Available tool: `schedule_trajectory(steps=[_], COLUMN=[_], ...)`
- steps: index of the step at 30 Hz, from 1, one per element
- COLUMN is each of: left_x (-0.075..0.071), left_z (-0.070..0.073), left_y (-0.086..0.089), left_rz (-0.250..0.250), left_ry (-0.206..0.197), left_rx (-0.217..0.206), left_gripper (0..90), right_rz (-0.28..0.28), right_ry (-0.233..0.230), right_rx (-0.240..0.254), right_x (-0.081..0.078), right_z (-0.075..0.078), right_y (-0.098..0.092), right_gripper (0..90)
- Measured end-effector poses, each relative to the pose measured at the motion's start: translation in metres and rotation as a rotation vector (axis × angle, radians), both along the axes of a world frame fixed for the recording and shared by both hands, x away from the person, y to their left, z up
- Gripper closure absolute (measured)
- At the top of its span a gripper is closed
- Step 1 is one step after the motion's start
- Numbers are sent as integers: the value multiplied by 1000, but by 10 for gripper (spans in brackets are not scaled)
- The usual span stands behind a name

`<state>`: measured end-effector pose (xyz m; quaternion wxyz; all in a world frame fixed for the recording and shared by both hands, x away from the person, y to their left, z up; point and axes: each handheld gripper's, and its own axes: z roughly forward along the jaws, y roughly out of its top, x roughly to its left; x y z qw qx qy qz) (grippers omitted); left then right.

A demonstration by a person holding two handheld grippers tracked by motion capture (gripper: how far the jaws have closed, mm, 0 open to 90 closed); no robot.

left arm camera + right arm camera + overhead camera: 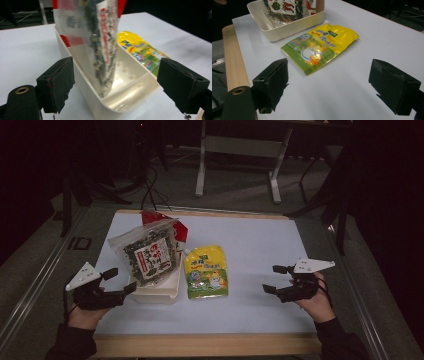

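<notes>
A shallow cream plastic bin (pixel 159 292), rectangular with rounded corners and smooth glossy walls, sits on the pale matte table (pixel 260 245); everything else is placed from it. Standing in the bin, leaning toward its far end, is a clear crinkly bag (pixel 146 252) with a white printed label, packed with dark green flakes that look like dried seaweed, though the blur in the left gripper view makes that a guess. Behind it in the bin is a red and white packet (pixel 177 227), mostly hidden by the bag. The near end of the bin's floor is bare and shiny.

Just right of the bin, apart from it or perhaps barely touching, a flat yellow pouch (pixel 206 271) lies on the table. It is glossy foil-like film, green along its lower part, with a cartoon print and a small spout at the corner nearest the bin.

The left gripper (pixel 121 285) is at the bin's near left corner. Its black jaws, faced with rough, frayed pads (pixel 60 82), stand wide apart and hold nothing; in the left gripper view the bin's near end and the bag's lower edge sit between them, untouched.

The right gripper (pixel 274 279) is well to the right of the bin, beyond the pouch, hovering low over bare table. Its jaws are also spread wide and empty, pointing toward the pouch. A wooden strip (pixel 233 55) edges the table on the near side of the bin.
</notes>
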<state>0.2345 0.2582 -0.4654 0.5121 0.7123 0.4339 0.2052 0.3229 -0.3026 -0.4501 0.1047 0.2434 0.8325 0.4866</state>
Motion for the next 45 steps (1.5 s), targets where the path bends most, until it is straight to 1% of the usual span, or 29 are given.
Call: schedule_trajectory(steps=[2, 6, 9, 11, 12, 14, 17, 20, 21, 22, 24, 25, 26, 27, 28, 29, 30, 31, 34, 35, 36, 38, 39, 40, 41, 42, 43, 44, 45], left_x=[-8, -20, -28, -33, -35, -38, -41, -41, -41, -41, -40, -40, -41, -41, -41, -41, -41, -40, -41, -41, -41, -41, -42, -42, -42, -42, -42, -43, -43], left_z=[1, 1, 0, -1, -2, -5, -11, -17, -19, -20, -23, -24, -25, -25, -26, -27, -28, -29, -31, -32, -33, -34, -35, -35, -36, -37, -37, -37, -37], left_y=[-4, -16, -27, -36, -41, -53, -73, -90, -94, -97, -102, -104, -106, -108, -110, -112, -113, -114, -117, -117, -117, -118, -118, -119, -119, -119, -119, -119, -119], left_rz=[-15, -37, -57, -73, -85, -118, -191, -244, -258, -264, -281, -282, -289, -292, -292, -295, -299, -302, -310, -316, -317, -320, -318, -315, -316, -312, -307, -305, -306], left_ry=[-6, -18, -35, -41, -44, -33, -23, -17, -19, -25, -32, -38, -39, -35, -30, -25, -21, -27, -30, -33, -35, -34, -38, -38, -36, -37, -39, -41, -42], left_rx=[-13, -16, -25, -9, -6, -2, 4, 8, 10, 22, 19, 23, 23, 21, 21, 27, 34, 37, 26, 17, 12, 14, 23, 26, 19, 19, 27, 29, 21], left_gripper=[116, 94, 88, 86, 86, 86, 86, 79, 77, 74, 74, 72, 70, 65, 32, 20, 20, 20, 20, 20, 20, 20, 20, 20, 20, 20, 20, 20, 20], right_rz=[-1, 3, 2, 1, 2, -2, -4, 2, 7, 8, 16, 17, 21, 24, 24, 27, 30, 32, 36, 33, 37, 37, 40, 42, 38, 36, 33, 31, 30], right_ry=[2, 9, 10, 13, 16, 19, 19, 22, 20, 15, 13, 6, 9, 8, 6, 6, 7, 5, 2, -2, 1, 4, 8, 17, 18, 21, 18, 20, 27], right_rx=[-3, -4, -8, -7, -8, -8, -11, -19, -22, -22, -26, -33, -32, -33, -37, -38, -39, -43, -49, -58, -57, -64, -59, -42, -40, -51, -58, -58, -62], right_x=[0, 1, 2, 3, 3, 4, 7, 11, 13, 14, 17, 19, 21, 23, 25, 27, 29, 31, 37, 40, 43, 49, 52, 56, 60, 64, 67, 70, 74], right_z=[-1, -3, -4, -5, -5, -7, -8, -9, -9, -9, -9, -9, -9, -9, -9, -9, -10, -10, -12, -13, -13, -15, -16, -17, -18, -19, -21, -22, -24], right_y=[1, 3, 5, 6, 7, 9, 13, 18, 20, 22, 27, 29, 31, 34, 36, 38, 41, 43, 51, 53, 55, 61, 63, 65, 68, 71, 75, 78, 81], right_gripper=[159, 164, 163, 164, 164, 164, 163, 169, 171, 172, 185, 185, 186, 192, 196, 197, 200, 204, 215, 216, 216, 217, 220, 220, 218, 212, 203, 201, 194])
